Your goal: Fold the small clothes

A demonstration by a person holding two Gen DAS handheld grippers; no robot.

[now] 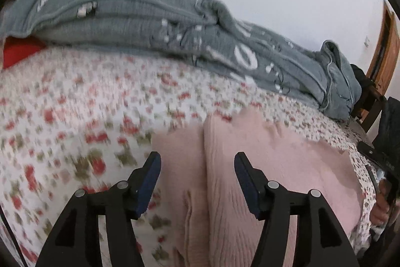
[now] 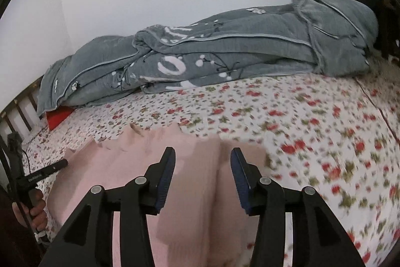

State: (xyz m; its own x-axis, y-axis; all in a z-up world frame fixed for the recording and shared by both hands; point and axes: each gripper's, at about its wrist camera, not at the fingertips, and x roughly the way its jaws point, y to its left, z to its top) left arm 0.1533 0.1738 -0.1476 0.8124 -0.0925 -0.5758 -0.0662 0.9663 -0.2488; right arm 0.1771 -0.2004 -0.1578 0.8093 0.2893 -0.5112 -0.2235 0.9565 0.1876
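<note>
Hovering over the flowered bedsheet [image 1: 75, 96], I have both sets of fingers apart with nothing clamped — my left gripper [image 1: 197, 162] stands open above the left part of the pink knit garment [image 1: 275, 154], and my right gripper [image 2: 203, 158] stands open above its right part. The garment lies flat on the sheet near the bed's front edge, a lengthwise fold ridge showing in each view, well apart from the grey quilt [image 2: 225, 54] heaped along the wall. It looks soft, light and limp — it should sag and drape when lifted, hardly slip on rubber pads, and stretch if tugged. I would pinch it at an outer edge or corner, both layers together.
</note>
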